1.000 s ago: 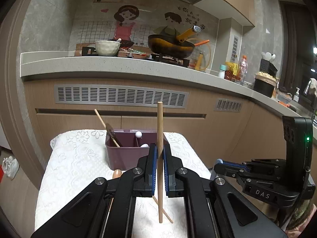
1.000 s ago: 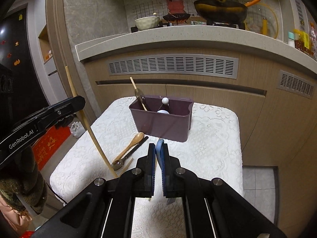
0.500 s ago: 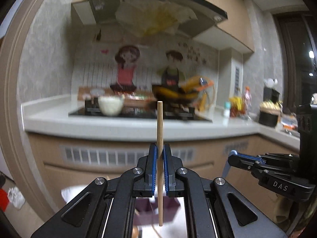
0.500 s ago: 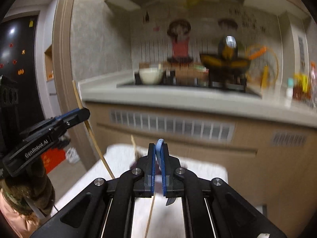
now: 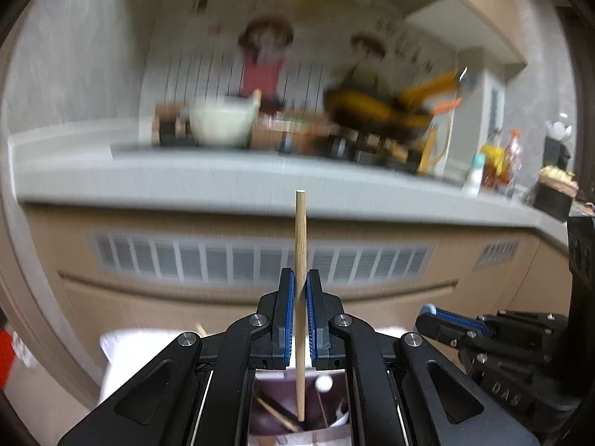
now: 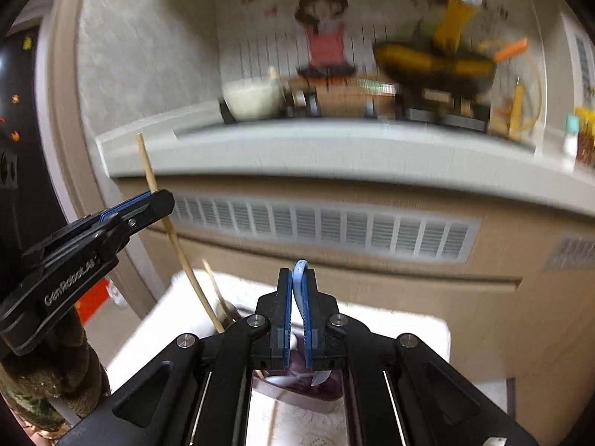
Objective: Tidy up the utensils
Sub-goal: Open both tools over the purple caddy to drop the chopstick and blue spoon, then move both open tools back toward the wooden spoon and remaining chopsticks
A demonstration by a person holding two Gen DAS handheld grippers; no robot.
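Pinching a long round wooden chopstick (image 5: 300, 245) between its blue pads, the left gripper (image 5: 300, 290) holds the stick nearly upright, its upper end showing against the grey counter edge (image 5: 148, 182) and its lower tip hanging over the open mouth of the dark purple plastic utensil bin (image 5: 267, 420). Inside that bin lie another slanted wooden stick (image 5: 277, 414) and a small white ball-ended piece (image 5: 324, 383).

The right gripper (image 6: 297, 293) is pressed shut on a thin pale-blue plastic handle (image 6: 300, 278), whose looped top pokes just above the pads; what hangs below is hidden by the fingers, just over the near part of the bin (image 6: 316, 394).

From the right wrist view, the left gripper (image 6: 156, 200) sits at the left, its chopstick (image 6: 174, 238) slanting down toward the bin. A white lace cloth (image 6: 409, 338) covers the surface under the bin. Far behind, the stove's cream bowl (image 6: 253, 98) and dark wok (image 6: 435, 61) are blurred.
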